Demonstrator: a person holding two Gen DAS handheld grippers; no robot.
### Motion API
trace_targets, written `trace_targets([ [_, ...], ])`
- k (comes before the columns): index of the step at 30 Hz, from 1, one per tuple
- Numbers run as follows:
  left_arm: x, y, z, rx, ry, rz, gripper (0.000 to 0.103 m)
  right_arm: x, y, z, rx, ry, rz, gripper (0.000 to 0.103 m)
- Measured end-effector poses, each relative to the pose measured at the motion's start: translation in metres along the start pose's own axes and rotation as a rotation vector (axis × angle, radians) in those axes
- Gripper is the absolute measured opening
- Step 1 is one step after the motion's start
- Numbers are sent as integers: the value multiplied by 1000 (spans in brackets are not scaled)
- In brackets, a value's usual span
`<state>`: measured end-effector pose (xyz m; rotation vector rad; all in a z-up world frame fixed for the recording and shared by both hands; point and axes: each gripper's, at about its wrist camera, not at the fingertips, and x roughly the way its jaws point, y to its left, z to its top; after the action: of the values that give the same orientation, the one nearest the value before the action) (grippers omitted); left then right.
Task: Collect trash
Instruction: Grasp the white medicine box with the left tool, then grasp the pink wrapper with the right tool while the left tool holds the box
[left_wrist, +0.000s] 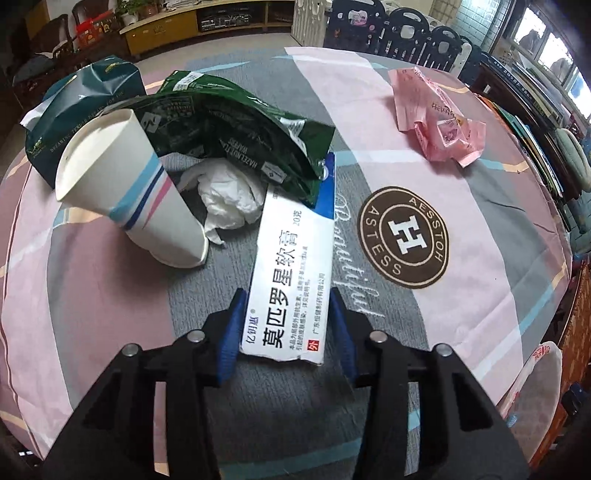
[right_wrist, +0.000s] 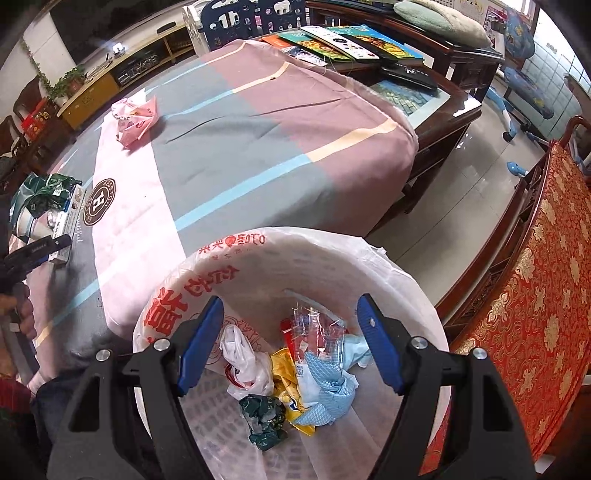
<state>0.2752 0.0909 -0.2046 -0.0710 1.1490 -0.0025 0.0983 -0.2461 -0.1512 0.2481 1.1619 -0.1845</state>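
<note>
Ointment box (left_wrist: 291, 275) "莫匹罗星软膏 20克" — between left tongs (left_wrist: 286, 325)

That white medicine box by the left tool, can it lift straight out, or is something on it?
The white-and-blue medicine box lies between the left tool fingers, but its far end sits under the crumpled green foil wrapper, which may drag along.
</note>
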Motion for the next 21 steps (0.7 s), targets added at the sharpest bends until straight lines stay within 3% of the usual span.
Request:
trace_targets([
  [5, -29, -9, -35, -67, -37, 26, 42, 4, 12, -1, -21, 10, 9, 73],
  [9, -49, -21, -76, -151, -28, -33, 42, 6, 32, -6, -58, 24, 34, 73],
  [12, -57, -36, -98, -140, -30, -48, 42, 2, 46, -9, -88, 15, 46, 73],
  [21, -83, -18, -114, -233, -122, 78, 42, -9, 56, -6, -107, -18, 50, 73],
])
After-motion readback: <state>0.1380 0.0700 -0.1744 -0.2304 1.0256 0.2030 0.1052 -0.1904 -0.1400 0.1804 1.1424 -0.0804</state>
